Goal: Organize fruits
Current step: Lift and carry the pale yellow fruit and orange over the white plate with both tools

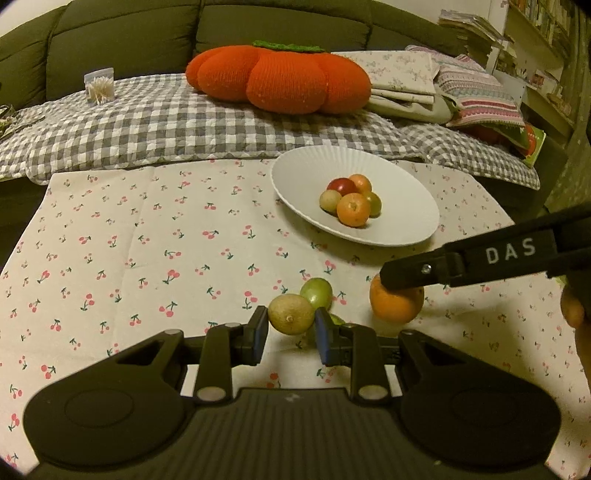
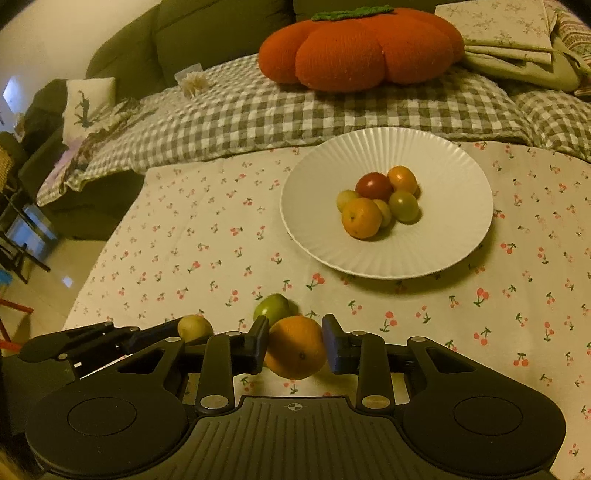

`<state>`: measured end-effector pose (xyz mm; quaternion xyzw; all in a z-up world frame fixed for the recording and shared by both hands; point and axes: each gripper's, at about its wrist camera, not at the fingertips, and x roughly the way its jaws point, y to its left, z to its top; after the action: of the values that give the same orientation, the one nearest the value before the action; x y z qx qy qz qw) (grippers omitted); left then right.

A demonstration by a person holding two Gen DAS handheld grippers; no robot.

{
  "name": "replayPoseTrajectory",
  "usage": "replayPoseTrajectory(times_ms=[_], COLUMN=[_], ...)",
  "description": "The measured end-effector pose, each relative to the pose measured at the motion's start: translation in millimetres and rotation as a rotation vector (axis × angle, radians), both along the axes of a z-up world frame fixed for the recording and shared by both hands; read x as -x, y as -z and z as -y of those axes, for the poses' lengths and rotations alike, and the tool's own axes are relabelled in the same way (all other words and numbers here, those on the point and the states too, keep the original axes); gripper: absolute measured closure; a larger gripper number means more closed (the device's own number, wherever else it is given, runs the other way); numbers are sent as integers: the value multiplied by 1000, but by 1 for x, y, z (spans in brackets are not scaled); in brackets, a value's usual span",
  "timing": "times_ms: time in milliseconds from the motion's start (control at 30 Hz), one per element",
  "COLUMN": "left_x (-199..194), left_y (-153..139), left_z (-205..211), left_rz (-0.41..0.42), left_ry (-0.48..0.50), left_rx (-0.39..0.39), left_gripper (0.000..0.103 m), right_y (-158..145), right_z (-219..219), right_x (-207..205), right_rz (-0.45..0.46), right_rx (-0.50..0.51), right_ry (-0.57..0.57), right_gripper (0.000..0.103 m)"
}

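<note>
Left wrist view: mounted behind left gripper (image 1: 290,326), low and close over cherry-print tablecloth (image 1: 147,240), angled down toward sofa (image 1: 129,33). Right wrist view: same mounting on right gripper (image 2: 295,341), placed further right. Shared: white plate (image 1: 406,206), pumpkin cushion (image 2: 362,51), checked blanket (image 1: 147,125). Each view catches other gripper at its edge.
</note>
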<state>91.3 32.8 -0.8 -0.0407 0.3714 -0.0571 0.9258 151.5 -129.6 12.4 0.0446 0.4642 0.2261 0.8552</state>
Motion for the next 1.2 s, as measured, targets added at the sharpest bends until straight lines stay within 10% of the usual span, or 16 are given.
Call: replayPoseTrajectory(times_ms=[1200], left_x=[-78], left_y=[-12], left_z=[62], left_rz=[122], left_ry=[120], left_rx=[6], left_gripper=[78], right_y=[-23], right_z=[79], right_x=[-62], right_rz=[96], right_rx=[-8], right_ry=[237], right_gripper=[73])
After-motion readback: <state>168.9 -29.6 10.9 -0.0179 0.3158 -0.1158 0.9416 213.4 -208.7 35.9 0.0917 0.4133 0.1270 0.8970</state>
